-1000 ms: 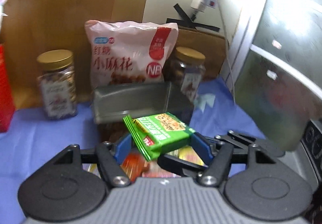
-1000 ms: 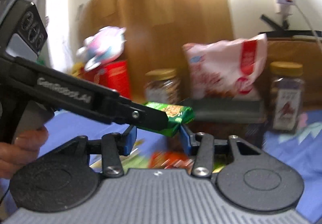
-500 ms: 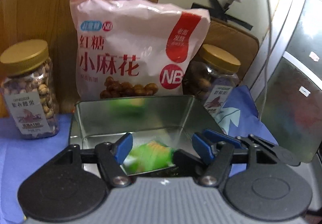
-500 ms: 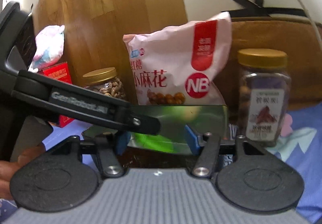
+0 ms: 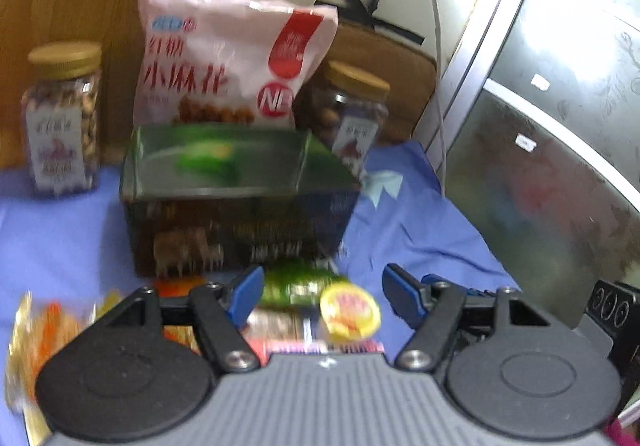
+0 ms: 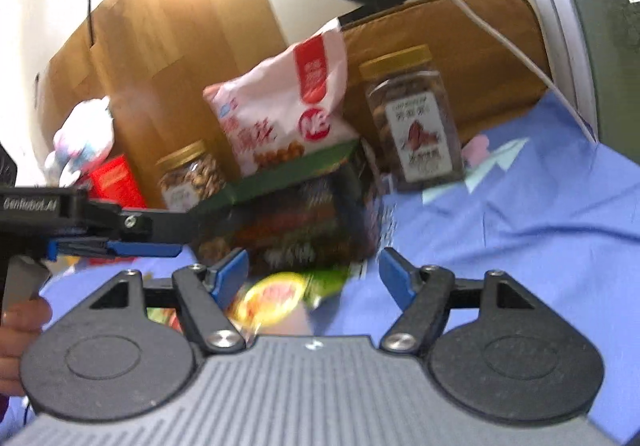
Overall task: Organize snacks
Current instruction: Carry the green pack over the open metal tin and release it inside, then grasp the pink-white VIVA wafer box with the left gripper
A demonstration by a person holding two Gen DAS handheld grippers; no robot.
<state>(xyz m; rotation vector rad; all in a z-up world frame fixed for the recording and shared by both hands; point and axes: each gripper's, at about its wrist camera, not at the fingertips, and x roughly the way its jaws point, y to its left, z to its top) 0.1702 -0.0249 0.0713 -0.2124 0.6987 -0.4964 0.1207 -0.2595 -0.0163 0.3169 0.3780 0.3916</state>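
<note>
- Left gripper (image 5: 316,296): we see its fingers spread wide, holding nothing.
- Right gripper (image 6: 314,273): likewise spread and empty.
- We note loose snack packets just below both fingertips: a yellow round packet (image 5: 350,312) and a green packet (image 5: 298,284).
- Open tin (image 5: 236,201) sits just beyond them on the blue cloth (image 5: 420,221); a green wrapper reflects in its wall.

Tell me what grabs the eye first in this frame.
The big pink snack bag stands upright at the back, flanked by two gold-lidded nut jars. In front sits an open metal tin on the blue cloth. Nearest, both grippers, left gripper and right gripper, hang open over loose snack packets.
</note>
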